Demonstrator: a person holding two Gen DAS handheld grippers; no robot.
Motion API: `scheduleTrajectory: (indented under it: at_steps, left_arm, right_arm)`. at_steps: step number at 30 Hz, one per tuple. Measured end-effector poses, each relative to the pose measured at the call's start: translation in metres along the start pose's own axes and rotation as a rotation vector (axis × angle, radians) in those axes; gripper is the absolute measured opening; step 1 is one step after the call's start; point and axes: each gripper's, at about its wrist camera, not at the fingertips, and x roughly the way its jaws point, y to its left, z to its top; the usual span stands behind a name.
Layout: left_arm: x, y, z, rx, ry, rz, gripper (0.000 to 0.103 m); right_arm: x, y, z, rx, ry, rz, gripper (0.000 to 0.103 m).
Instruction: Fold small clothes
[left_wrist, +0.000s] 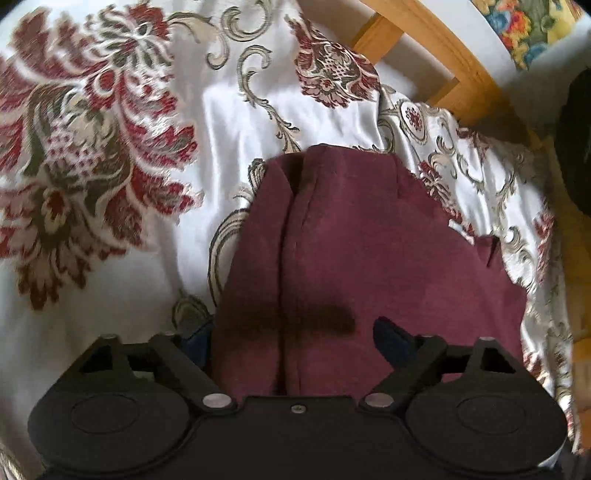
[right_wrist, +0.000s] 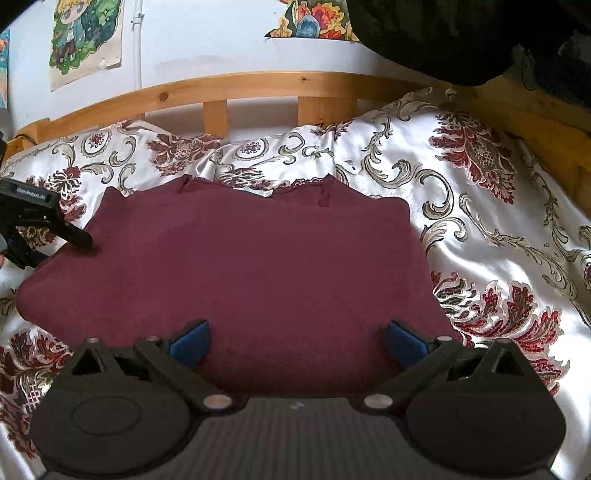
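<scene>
Two claws hang over a maroon top (right_wrist: 236, 280) that lies on a bed covered with a white satin bedspread (right_wrist: 498, 236) patterned in red and grey flowers. In the right wrist view the top lies mostly flat, its lace-trimmed neckline (right_wrist: 306, 182) at the far edge, toward a wooden bed rail (right_wrist: 258, 86). The right claw (right_wrist: 297, 341) is released, its blue pads (right_wrist: 190, 341) spread wide above the near hem. The left claw (left_wrist: 291, 339) also stands released, its pads set either side of a raised fold in the cloth; in the right wrist view it sits at the top's left edge (right_wrist: 79, 236), one finger touching the fabric. Cartoon posters (right_wrist: 86, 35) hang on the wall beyond the rail.
</scene>
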Motion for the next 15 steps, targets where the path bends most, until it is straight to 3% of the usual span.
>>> scheduleTrajectory:
  at_steps: [3, 8, 15]
  left_arm:
    - [-0.007, 0.008, -0.005, -0.064, 0.002, -0.011, 0.075]
    - [-0.014, 0.02, -0.019, -0.236, 0.006, -0.062, 0.074]
    - [-0.025, 0.015, -0.033, -0.24, 0.023, -0.046, 0.074]
  right_arm:
    - [-0.001, 0.001, 0.0, -0.005, 0.006, -0.004, 0.103]
    - [-0.003, 0.001, -0.001, -0.005, 0.014, -0.005, 0.103]
    - [-0.006, 0.0, -0.001, 0.0, 0.016, -0.005, 0.103]
